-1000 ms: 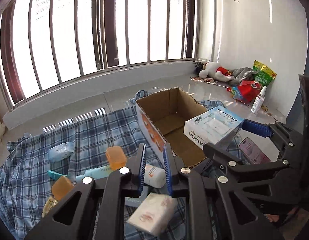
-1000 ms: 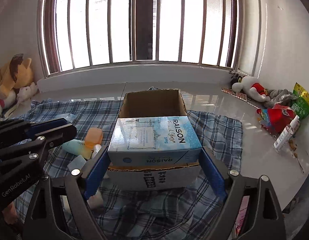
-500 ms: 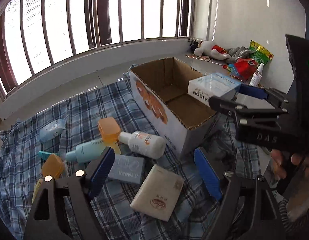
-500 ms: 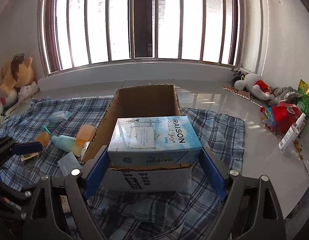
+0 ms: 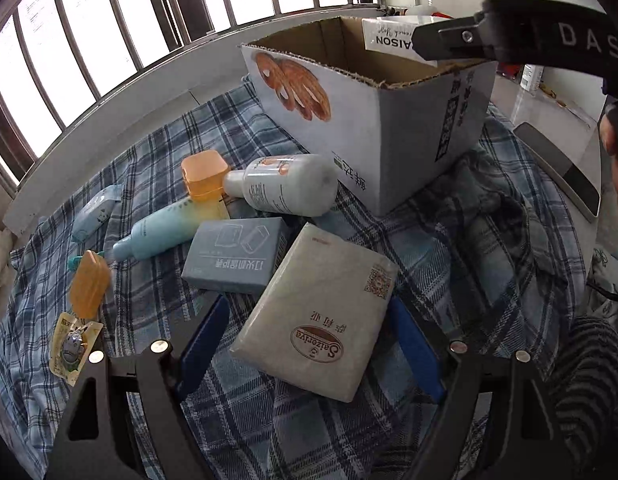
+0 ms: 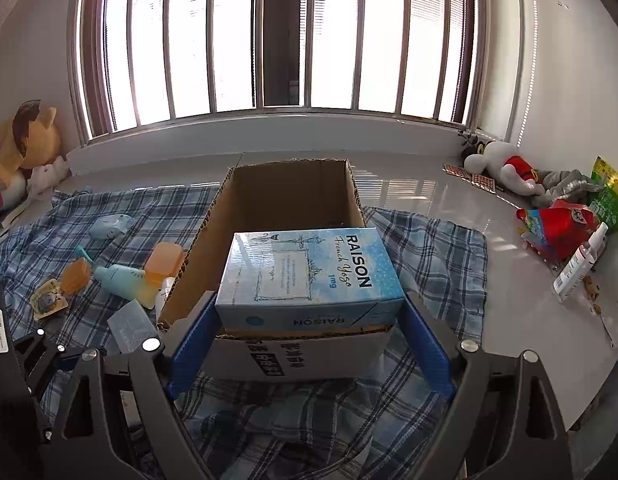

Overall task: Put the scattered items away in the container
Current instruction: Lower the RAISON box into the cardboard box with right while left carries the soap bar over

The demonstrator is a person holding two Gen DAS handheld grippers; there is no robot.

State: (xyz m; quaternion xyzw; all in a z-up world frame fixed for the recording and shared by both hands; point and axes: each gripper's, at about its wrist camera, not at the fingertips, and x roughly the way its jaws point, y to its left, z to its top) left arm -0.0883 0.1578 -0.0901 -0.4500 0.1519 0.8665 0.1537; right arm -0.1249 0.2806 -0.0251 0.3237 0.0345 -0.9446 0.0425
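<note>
My left gripper is open and low over the plaid blanket. A beige flat pack lies between its blue pads, and a narrow gap shows at the left pad. My right gripper is shut on the light-blue RAISON box and holds it over the near edge of the open cardboard box. In the left wrist view that cardboard box stands just beyond the pack, with the RAISON box above its rim.
Beside the pack lie a grey-blue carton, a white bottle, a teal bottle, an orange jar, a small orange case and a sachet. A phone lies right of the cardboard box. Plush toys line the wall.
The left gripper went from shut to open and sank toward the blanket, ending around the beige pack. The right gripper kept still with the RAISON box.
</note>
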